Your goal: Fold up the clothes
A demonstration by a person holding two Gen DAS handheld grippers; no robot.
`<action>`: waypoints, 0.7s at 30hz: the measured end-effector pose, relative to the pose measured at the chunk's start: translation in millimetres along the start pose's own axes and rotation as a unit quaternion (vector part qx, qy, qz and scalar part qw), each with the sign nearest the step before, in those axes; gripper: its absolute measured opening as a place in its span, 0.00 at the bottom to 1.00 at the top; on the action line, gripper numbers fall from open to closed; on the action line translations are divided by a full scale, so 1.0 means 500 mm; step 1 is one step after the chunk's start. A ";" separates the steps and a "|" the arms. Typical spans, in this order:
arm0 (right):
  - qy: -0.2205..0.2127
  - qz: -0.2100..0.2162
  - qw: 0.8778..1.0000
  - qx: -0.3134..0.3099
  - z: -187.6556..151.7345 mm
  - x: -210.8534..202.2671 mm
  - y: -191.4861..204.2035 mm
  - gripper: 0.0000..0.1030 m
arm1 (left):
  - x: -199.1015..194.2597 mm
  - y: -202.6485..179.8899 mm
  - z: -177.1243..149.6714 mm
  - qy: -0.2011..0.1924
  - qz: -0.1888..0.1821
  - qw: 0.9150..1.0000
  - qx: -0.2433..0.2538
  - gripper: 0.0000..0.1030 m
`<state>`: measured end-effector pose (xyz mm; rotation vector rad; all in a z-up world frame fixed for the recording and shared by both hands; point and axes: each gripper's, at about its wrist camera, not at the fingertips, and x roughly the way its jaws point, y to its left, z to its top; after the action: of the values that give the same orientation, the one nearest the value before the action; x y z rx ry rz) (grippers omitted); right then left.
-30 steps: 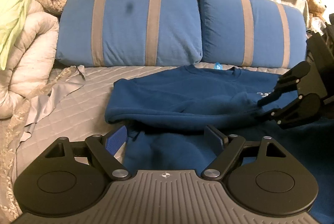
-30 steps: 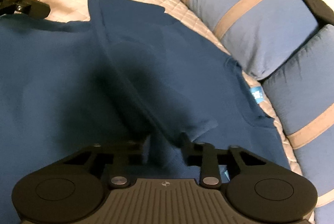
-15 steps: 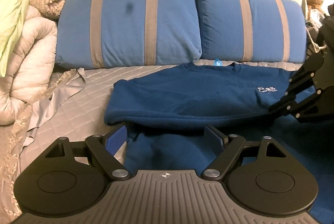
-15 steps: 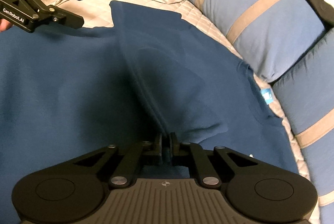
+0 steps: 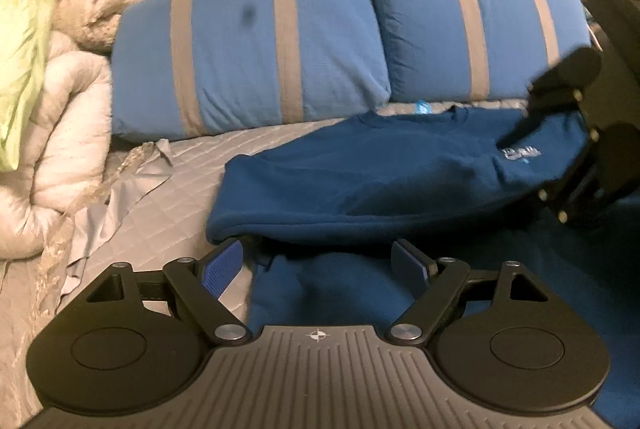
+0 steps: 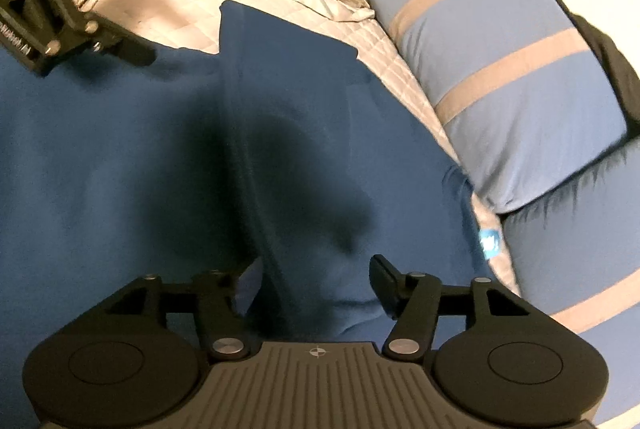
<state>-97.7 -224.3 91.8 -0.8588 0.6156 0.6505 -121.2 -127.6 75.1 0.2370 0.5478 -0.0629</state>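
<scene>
The blue sweatshirt (image 5: 392,169) lies spread on the quilted grey bedcover (image 5: 168,189), its collar and small light-blue neck tag (image 5: 423,106) just in front of the two blue pillows with grey stripes (image 5: 248,49). One sleeve is folded across the body of the garment, its dark edge running from the pillow side toward the right gripper (image 6: 316,281). That gripper's jaws are opening; the folded sleeve edge sits between them, but the pads do not press on it. The left gripper (image 5: 320,261) hangs over the near part of the sweatshirt, farther from the pillows, its jaws spread wide with only loose cloth below and nothing clamped. A small pale logo (image 5: 520,153) shows on the chest, on the side where the right gripper stands. A rumpled white comforter (image 5: 52,133) is heaped beside the pillows, with a light green cloth (image 5: 36,9) draped on top.
</scene>
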 end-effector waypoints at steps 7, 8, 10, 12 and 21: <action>-0.003 -0.027 1.000 0.014 0.012 -0.007 -0.020 0.65 | 0.002 -0.011 -0.001 0.007 0.008 1.000 0.019 0.79; -0.003 -0.029 0.999 0.020 0.009 -0.011 -0.023 0.65 | 0.001 -0.012 -0.002 0.007 0.010 1.000 0.021 0.79; -0.006 -0.031 0.999 0.033 0.002 -0.021 -0.029 0.65 | 0.002 -0.014 -0.002 0.008 0.015 1.000 0.025 0.79; -0.010 -0.033 0.998 0.047 -0.008 -0.035 -0.036 0.65 | 0.002 -0.017 -0.002 0.010 0.020 0.999 0.029 0.79; -0.025 -0.014 0.997 0.074 -0.065 -0.092 -0.035 0.63 | 0.007 -0.028 -0.001 0.013 0.036 0.998 0.049 0.79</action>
<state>-121.7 -272.2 116.3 -0.7094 0.5988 0.5918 -120.5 -140.8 69.9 0.3538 0.5630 -0.0170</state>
